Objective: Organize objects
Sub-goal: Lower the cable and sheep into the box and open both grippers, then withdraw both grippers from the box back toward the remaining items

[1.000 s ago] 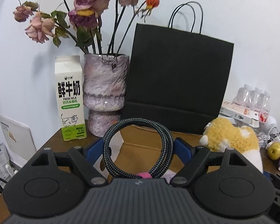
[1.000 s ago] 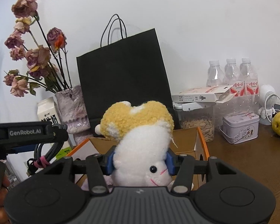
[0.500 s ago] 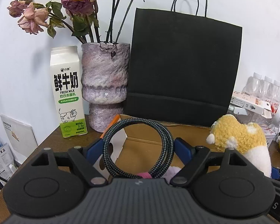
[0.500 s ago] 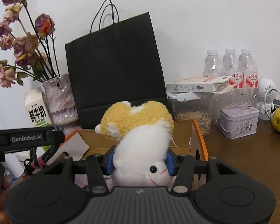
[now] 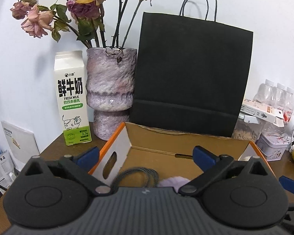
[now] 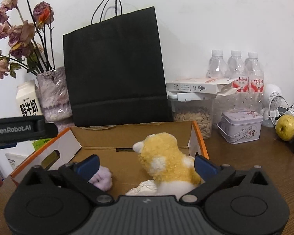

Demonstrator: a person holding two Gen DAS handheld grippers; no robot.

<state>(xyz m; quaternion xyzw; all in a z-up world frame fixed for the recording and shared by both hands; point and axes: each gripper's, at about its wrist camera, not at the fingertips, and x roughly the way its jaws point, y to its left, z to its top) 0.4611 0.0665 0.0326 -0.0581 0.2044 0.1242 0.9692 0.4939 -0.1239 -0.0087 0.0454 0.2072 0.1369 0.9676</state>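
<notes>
Fingers on both grippers, left [image 5: 145, 155] and right [image 6: 146, 162], have just opened wide, empty. Coiled cable [image 5: 136, 176] and yellow plush toy [image 6: 166, 164] lie in the cardboard box [image 6: 115, 135]. Withdrawing carelessly might snag either, dragging it out.

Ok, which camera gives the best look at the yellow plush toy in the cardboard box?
The right wrist view. There the yellow plush toy lies in the cardboard box, mostly unobstructed between the open right gripper fingers, whose jaws have just been opening. The left wrist view shows none of it, only the coiled cable and a purple fluffy thing.
</notes>
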